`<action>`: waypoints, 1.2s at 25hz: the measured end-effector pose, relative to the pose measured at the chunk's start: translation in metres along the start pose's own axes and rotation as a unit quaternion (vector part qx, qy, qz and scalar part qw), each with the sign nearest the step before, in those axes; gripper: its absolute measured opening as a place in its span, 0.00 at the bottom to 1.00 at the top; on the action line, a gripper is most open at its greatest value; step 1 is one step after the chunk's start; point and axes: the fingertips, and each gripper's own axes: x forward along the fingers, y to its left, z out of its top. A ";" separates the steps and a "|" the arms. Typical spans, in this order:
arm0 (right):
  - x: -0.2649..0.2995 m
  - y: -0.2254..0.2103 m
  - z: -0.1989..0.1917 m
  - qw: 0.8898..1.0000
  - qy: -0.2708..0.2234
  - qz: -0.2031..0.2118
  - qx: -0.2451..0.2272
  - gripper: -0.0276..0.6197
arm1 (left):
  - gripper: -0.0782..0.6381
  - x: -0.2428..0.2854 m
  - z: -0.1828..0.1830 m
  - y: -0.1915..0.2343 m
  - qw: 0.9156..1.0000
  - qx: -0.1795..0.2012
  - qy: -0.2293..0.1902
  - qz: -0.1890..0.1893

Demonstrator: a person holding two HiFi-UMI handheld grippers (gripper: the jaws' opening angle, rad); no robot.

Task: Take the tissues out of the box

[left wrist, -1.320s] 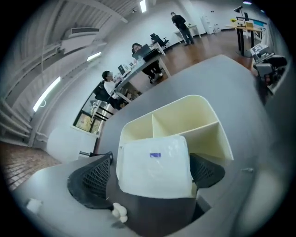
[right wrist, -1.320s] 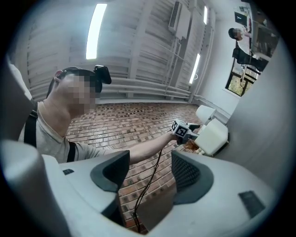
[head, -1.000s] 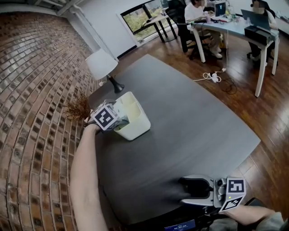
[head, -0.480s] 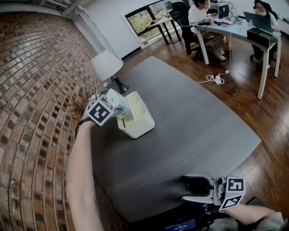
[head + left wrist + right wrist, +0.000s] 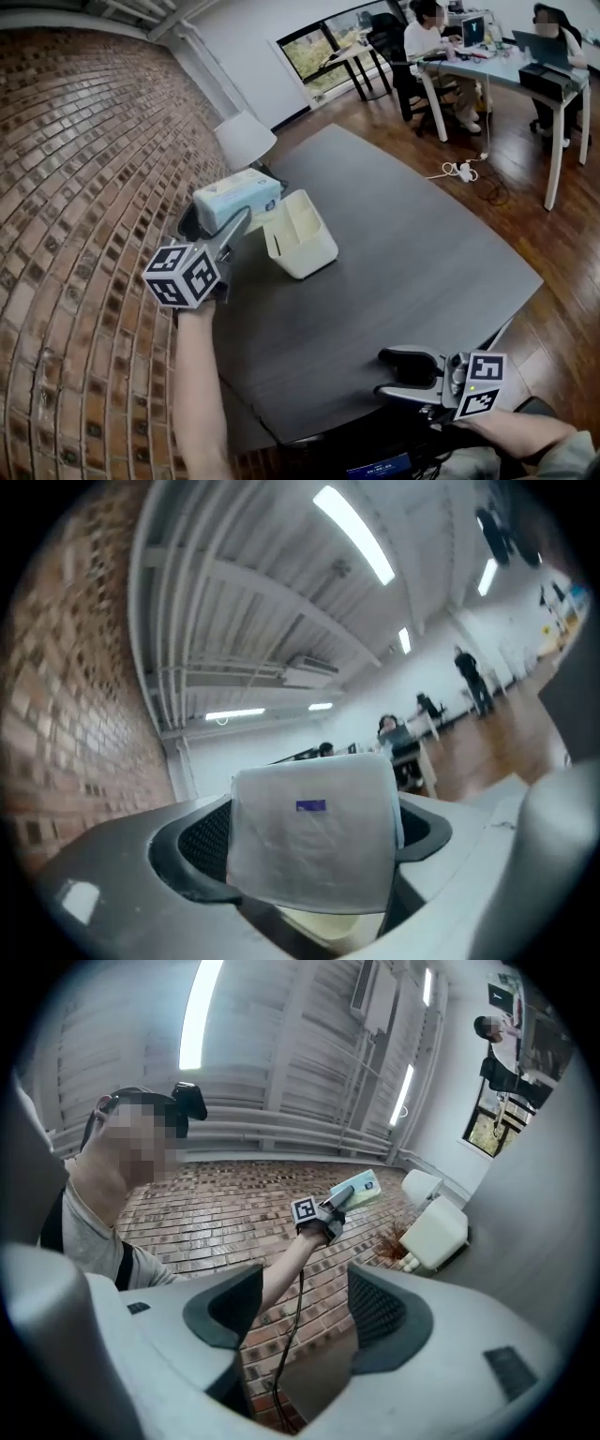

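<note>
A pale blue and white tissue pack (image 5: 237,199) hangs in the air to the left of the cream box (image 5: 300,234), which stands open-topped on the dark table (image 5: 403,244). My left gripper (image 5: 232,223) is shut on the pack, and its marker cube sits nearer to me. In the left gripper view the pack (image 5: 314,832) fills the space between the jaws of the left gripper (image 5: 309,850), with the cream box (image 5: 323,928) just below. My right gripper (image 5: 401,373) rests open over the table's near edge, holding nothing. In the right gripper view the right gripper (image 5: 305,1312) looks up toward the lifted pack (image 5: 358,1189) and the box (image 5: 436,1232).
A white-shaded lamp (image 5: 244,141) stands behind the box by the brick wall (image 5: 84,187). People sit at a desk (image 5: 487,66) far back right. A power strip (image 5: 461,171) lies on the wood floor beyond the table.
The left gripper has risen out of the box with the tissue pack in its jaws and drawn back toward me and left. The right gripper has stayed put.
</note>
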 end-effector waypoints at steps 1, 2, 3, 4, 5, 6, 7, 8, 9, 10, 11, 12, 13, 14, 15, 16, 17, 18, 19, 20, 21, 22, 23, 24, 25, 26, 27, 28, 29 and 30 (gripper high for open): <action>0.000 0.001 0.000 1.000 0.001 0.002 -0.001 0.48 | 0.79 -0.015 -0.001 -0.008 0.997 -0.067 -0.031 -0.019; 0.000 0.002 0.000 1.000 0.002 0.004 -0.001 0.48 | 0.79 -0.029 -0.004 -0.017 0.988 -0.137 -0.063 -0.041; 0.000 0.003 0.000 1.000 0.003 0.005 0.000 0.48 | 0.79 -0.044 -0.011 -0.026 0.971 -0.209 -0.094 -0.062; -0.001 0.004 0.000 1.000 0.003 0.005 0.001 0.48 | 0.79 -0.057 -0.020 -0.036 0.948 -0.281 -0.123 -0.082; -0.001 0.005 -0.001 1.000 0.001 0.004 0.002 0.48 | 0.78 -0.068 -0.031 -0.046 0.921 -0.347 -0.149 -0.099; 0.000 0.006 -0.002 1.000 -0.001 0.004 0.001 0.48 | 0.78 -0.077 -0.042 -0.055 0.892 -0.403 -0.171 -0.113; 0.001 0.008 -0.004 1.000 -0.002 0.004 0.000 0.48 | 0.78 -0.087 -0.053 -0.063 0.866 -0.447 -0.189 -0.121; 0.002 0.009 -0.005 1.000 0.000 0.006 -0.001 0.48 | 0.78 -0.097 -0.064 -0.070 0.843 -0.481 -0.206 -0.124; 0.003 0.010 -0.005 1.000 0.004 0.008 -0.003 0.48 | 0.78 -0.108 -0.073 -0.076 0.822 -0.509 -0.223 -0.125; 0.004 0.011 -0.006 1.000 0.007 0.009 -0.003 0.48 | 0.78 -0.119 -0.079 -0.082 0.801 -0.533 -0.241 -0.126; 0.004 0.012 -0.007 1.000 0.010 0.011 -0.003 0.48 | 0.78 -0.130 -0.082 -0.087 0.781 -0.553 -0.262 -0.127; 0.004 0.012 -0.008 1.000 0.012 0.012 -0.003 0.48 | 0.78 -0.141 -0.083 -0.091 0.760 -0.571 -0.283 -0.129; 0.004 0.014 -0.009 1.000 0.013 0.013 -0.003 0.48 | 0.78 -0.152 -0.083 -0.096 0.739 -0.586 -0.306 -0.133; 0.004 0.015 -0.010 1.000 0.014 0.015 -0.004 0.48 | 0.78 -0.163 -0.081 -0.101 0.718 -0.598 -0.327 -0.138; 0.005 0.016 -0.010 1.000 0.015 0.017 -0.005 0.48 | 0.78 -0.173 -0.080 -0.108 0.700 -0.608 -0.344 -0.145; 0.006 0.017 -0.011 1.000 0.016 0.019 -0.006 0.48 | 0.78 -0.182 -0.078 -0.116 0.687 -0.615 -0.357 -0.152; 0.006 0.019 -0.011 1.000 0.016 0.021 -0.007 0.48 | 0.78 -0.190 -0.076 -0.125 0.678 -0.618 -0.365 -0.159; 0.007 0.020 -0.012 1.000 0.017 0.022 -0.008 0.48 | 0.78 -0.197 -0.075 -0.134 0.674 -0.619 -0.368 -0.166; 0.008 0.020 -0.012 1.000 0.018 0.023 -0.008 0.48 | 0.78 -0.203 -0.075 -0.142 0.673 -0.618 -0.367 -0.172; 0.008 0.021 -0.013 0.999 0.019 0.025 -0.008 0.48 | 0.78 -0.208 -0.076 -0.150 0.676 -0.616 -0.364 -0.177; 0.009 0.022 -0.013 0.999 0.020 0.026 -0.008 0.48 | 0.78 -0.212 -0.078 -0.157 0.680 -0.614 -0.359 -0.180; 0.009 0.024 -0.014 0.999 0.021 0.028 -0.008 0.48 | 0.78 -0.217 -0.079 -0.163 0.684 -0.611 -0.353 -0.182; 0.010 0.025 -0.014 0.999 0.022 0.029 -0.009 0.48 | 0.78 -0.221 -0.081 -0.169 0.690 -0.607 -0.348 -0.183; 0.010 0.026 -0.015 0.999 0.024 0.031 -0.010 0.48 | 0.78 -0.225 -0.082 -0.175 0.698 -0.601 -0.344 -0.182; 0.010 0.027 -0.016 0.999 0.025 0.033 -0.011 0.48 | 0.78 -0.229 -0.083 -0.181 0.708 -0.593 -0.340 -0.180; 0.010 0.029 -0.017 0.999 0.027 0.034 -0.012 0.48 | 0.78 -0.234 -0.084 -0.187 0.717 -0.583 -0.337 -0.179; 0.010 0.030 -0.018 0.999 0.029 0.036 -0.013 0.48 | 0.78 -0.240 -0.084 -0.193 0.724 -0.574 -0.337 -0.180; 0.010 0.031 -0.019 0.999 0.030 0.037 -0.013 0.48 | 0.78 -0.245 -0.083 -0.198 0.728 -0.567 -0.339 -0.184; 0.010 0.032 -0.019 0.999 0.032 0.038 -0.014 0.48 | 0.78 -0.250 -0.083 -0.202 0.728 -0.562 -0.344 -0.188; 0.011 0.032 -0.020 0.999 0.033 0.039 -0.015 0.48 | 0.78 -0.254 -0.083 -0.205 0.727 -0.559 -0.349 -0.192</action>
